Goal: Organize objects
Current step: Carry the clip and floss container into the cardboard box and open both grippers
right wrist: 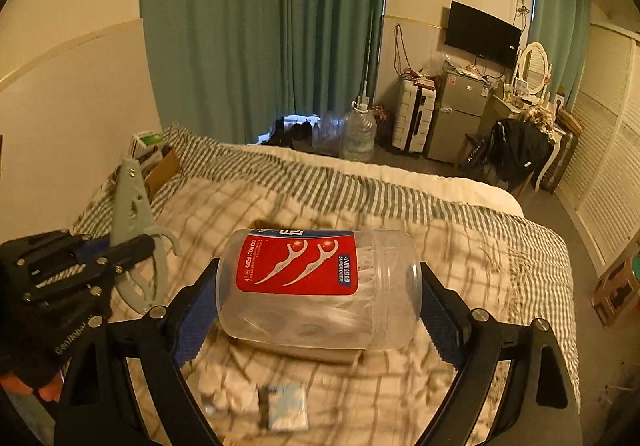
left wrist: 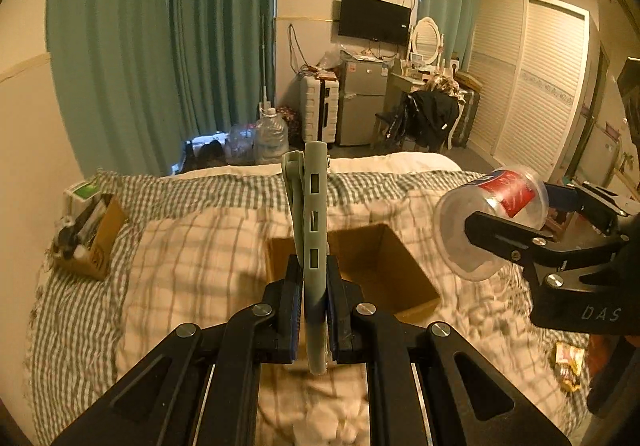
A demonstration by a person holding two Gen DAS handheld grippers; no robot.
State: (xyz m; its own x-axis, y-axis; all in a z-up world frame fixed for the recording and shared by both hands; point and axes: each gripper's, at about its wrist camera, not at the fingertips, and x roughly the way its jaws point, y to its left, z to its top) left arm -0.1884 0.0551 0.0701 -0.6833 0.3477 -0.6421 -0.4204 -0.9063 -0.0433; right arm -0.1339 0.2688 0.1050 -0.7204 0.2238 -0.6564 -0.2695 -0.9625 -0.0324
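My left gripper [left wrist: 314, 310] is shut on a grey-green plastic tool [left wrist: 308, 222], held edge-on above the bed; the tool also shows in the right wrist view [right wrist: 134, 214]. My right gripper [right wrist: 320, 310] is shut on a clear plastic jar of floss picks with a red label [right wrist: 316, 286], held sideways. In the left wrist view the jar [left wrist: 492, 218] is at the right, above and to the right of an open cardboard box [left wrist: 400, 286] lying on the checked blanket. The box is mostly hidden under the jar in the right wrist view.
A second cardboard box with items [left wrist: 90, 238] sits at the bed's far left by the wall. A snack wrapper [left wrist: 566, 360] lies on the blanket at the right. A small blue-white packet [right wrist: 286, 404] lies near me. Beyond the bed stand water jugs [left wrist: 270, 136], a fridge [left wrist: 362, 102] and a wardrobe.
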